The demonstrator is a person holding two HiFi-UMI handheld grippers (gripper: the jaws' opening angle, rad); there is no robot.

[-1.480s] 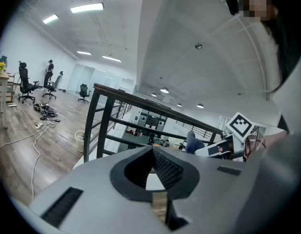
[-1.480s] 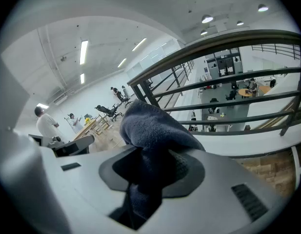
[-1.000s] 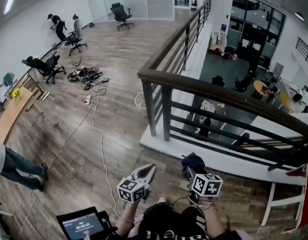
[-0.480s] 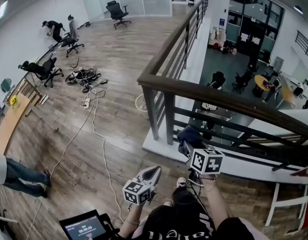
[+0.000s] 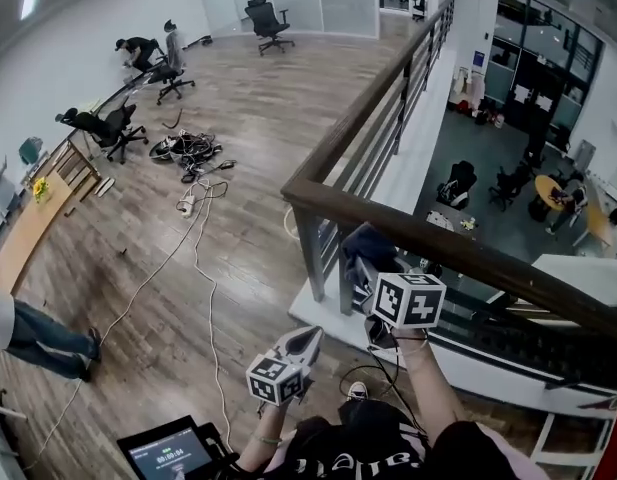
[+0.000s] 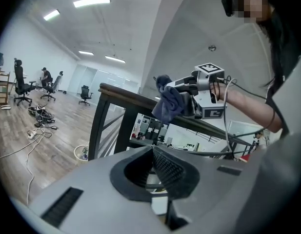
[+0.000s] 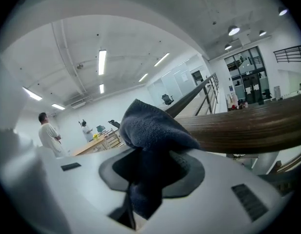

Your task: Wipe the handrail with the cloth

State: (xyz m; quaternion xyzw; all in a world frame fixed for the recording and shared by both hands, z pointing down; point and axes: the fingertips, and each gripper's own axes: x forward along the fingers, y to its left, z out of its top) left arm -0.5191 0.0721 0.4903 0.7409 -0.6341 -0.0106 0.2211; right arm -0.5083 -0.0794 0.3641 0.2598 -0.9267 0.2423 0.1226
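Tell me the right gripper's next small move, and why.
Probably lay the cloth on top of the handrail and start sliding it along. The right gripper is shut on the cloth and holds it close beside the rail, but contact isn't clear. The left gripper is shut, empty and lower down, so it plays no part.

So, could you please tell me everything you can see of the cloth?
The cloth is dark blue-grey and fuzzy, like microfibre or terry. It is bunched and clamped between the jaws of the right gripper: a rounded fold bulges above them and a tail hangs below. It is held up at the dark wooden handrail, near its corner; whether it actually presses on the wood cannot be told.
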